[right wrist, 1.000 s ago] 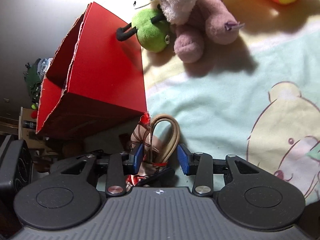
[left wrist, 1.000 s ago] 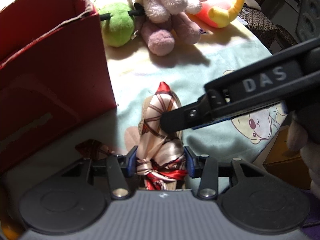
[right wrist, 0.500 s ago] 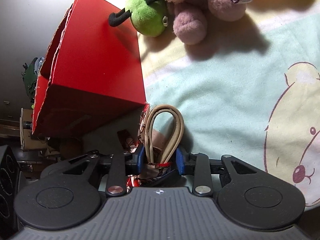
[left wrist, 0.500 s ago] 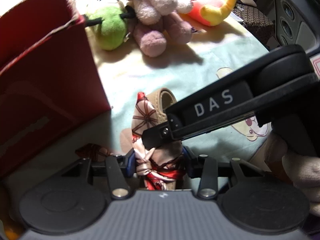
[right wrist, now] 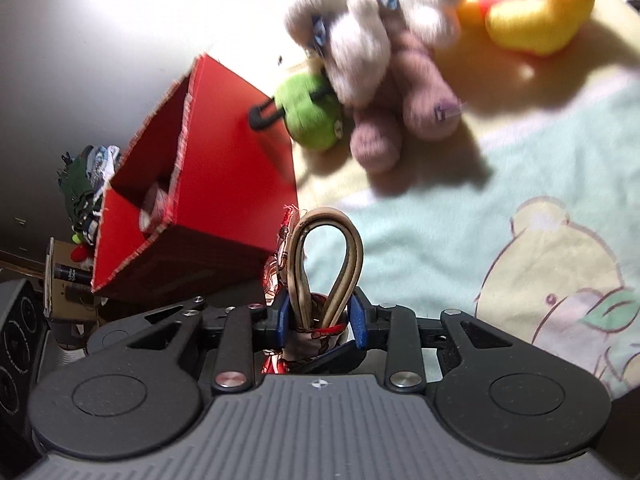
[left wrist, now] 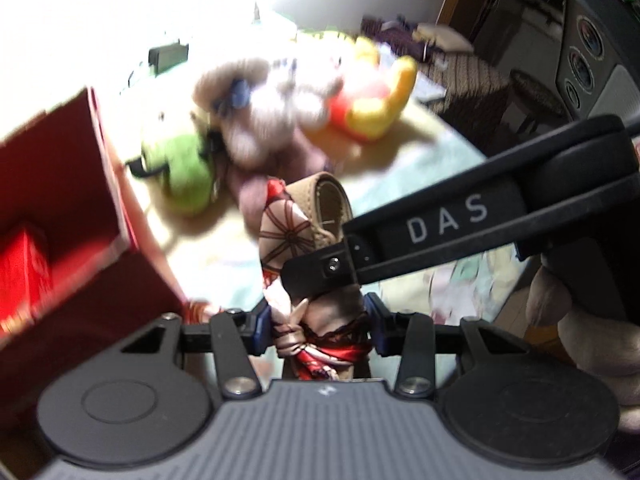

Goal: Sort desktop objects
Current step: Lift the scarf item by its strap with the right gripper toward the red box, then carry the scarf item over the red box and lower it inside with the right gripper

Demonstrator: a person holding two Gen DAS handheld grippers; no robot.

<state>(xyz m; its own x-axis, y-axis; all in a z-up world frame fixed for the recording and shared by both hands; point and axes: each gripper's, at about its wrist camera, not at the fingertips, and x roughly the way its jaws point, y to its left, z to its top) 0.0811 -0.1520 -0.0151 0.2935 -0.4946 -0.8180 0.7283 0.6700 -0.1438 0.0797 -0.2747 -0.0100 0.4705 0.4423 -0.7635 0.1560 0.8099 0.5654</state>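
Observation:
A tan strap loop point(right wrist: 328, 256) with a red-and-cream patterned scarf point(left wrist: 284, 232) tied round it hangs lifted off the blanket. My left gripper point(left wrist: 318, 328) is shut on the knotted scarf end. My right gripper point(right wrist: 320, 312) is shut on the base of the strap loop, both pads against it. In the left wrist view the right gripper's black finger point(left wrist: 320, 268) reaches in from the right onto the bundle. The open red box point(left wrist: 60, 220) point(right wrist: 224, 184) stands just left of the bundle, with something red inside.
Plush toys lie at the back: a green one point(right wrist: 312, 116), a pink-and-white one point(right wrist: 380, 60), a yellow-and-red one point(right wrist: 532, 12). A pale green blanket point(right wrist: 460, 208) with a bear print covers the surface. Clutter and a dark speaker point(left wrist: 596, 48) sit beyond the edges.
The right gripper's jaws have closed onto the strap loop. Both grippers have risen with the bundle, and the box's inside now shows.

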